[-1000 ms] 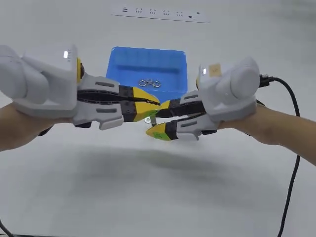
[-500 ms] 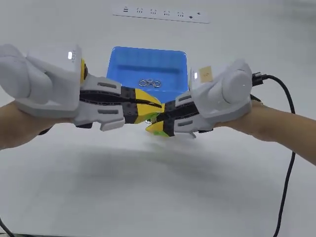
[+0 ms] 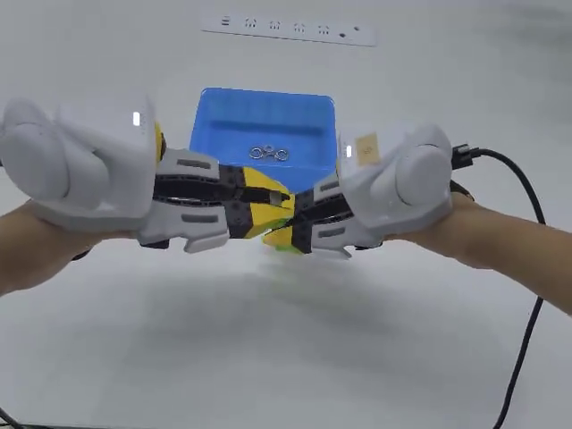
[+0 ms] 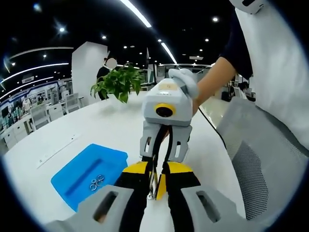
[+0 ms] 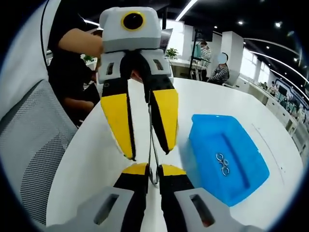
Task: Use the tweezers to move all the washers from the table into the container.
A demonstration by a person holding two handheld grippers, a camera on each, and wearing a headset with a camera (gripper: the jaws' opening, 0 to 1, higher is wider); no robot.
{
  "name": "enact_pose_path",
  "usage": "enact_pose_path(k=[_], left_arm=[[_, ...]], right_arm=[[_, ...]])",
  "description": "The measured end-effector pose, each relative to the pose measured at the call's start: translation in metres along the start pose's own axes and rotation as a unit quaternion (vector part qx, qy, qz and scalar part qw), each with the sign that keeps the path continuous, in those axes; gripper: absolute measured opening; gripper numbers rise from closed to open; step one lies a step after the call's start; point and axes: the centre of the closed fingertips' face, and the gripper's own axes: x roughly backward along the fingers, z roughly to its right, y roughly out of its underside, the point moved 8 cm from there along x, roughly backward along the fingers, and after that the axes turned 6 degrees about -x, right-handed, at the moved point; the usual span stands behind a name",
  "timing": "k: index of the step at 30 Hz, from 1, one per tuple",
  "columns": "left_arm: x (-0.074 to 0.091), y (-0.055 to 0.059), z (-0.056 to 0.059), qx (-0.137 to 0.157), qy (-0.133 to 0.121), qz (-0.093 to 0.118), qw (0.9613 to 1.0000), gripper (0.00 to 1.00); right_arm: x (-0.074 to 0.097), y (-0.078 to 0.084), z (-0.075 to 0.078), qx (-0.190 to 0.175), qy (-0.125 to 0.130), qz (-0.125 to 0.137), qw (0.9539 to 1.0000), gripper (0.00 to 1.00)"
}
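Person has both tools nose to nose over the white bench [image 3: 268, 357], right in front of the blue container [image 3: 223, 112]. Left tool [image 3: 279, 202] comes in from the left of the head view and right tool [image 3: 281, 236] from the right. Their yellow tips overlap in the middle, w/ the right one's tips a bit lower.

The tweezers [image 5: 151, 135] are the thin metal thing running between them, lengthwise along both sets of jaws. In the right gripper view the right tool's jaws are nearly closed, just a narrow slot w/ the end of the tweezers pinched in it, so that one looks like it has hold of them.

Left tool is trickier. From the right gripper view its jaws are partway apart, and the tweezers lie along the inside of one jaw w/ a visible gap to the other. In its own view the gap looks slim, so can't tell if it's actually gripping tbh.

Washers [image 3: 270, 153]: a small bunch lies touching each other on the floor of the container, about mid-tray. Container sits flat on the bench.

Power strip [image 3: 288, 29] is at the far edge, well apart from the rest. A black cable [image 3: 527, 295] trails off the right tool toward the near edge.
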Motion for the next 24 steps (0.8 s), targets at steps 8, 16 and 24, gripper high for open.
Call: enact_pose_path(k=[8, 16, 24], left_arm=[[0.015, -0.006, 0.001, 0.026, -0.038, 0.025, 0.9986, 0.29], [0.037, -0.001, -0.002, 0.056, -0.110, 0.027, 0.9920, 0.66], [0.055, 0.004, 0.003, 0.093, -0.149, 0.042, 0.9836, 0.77]], right_arm=[[0.002, -0.010, -0.002, -0.001, 0.001, 0.011, 0.9999, 0.09], [0.014, -0.030, -0.002, -0.004, 0.006, 0.030, 0.9995, 0.09], [0.029, -0.051, 0.006, -0.009, 0.014, 0.051, 0.9986, 0.09]])
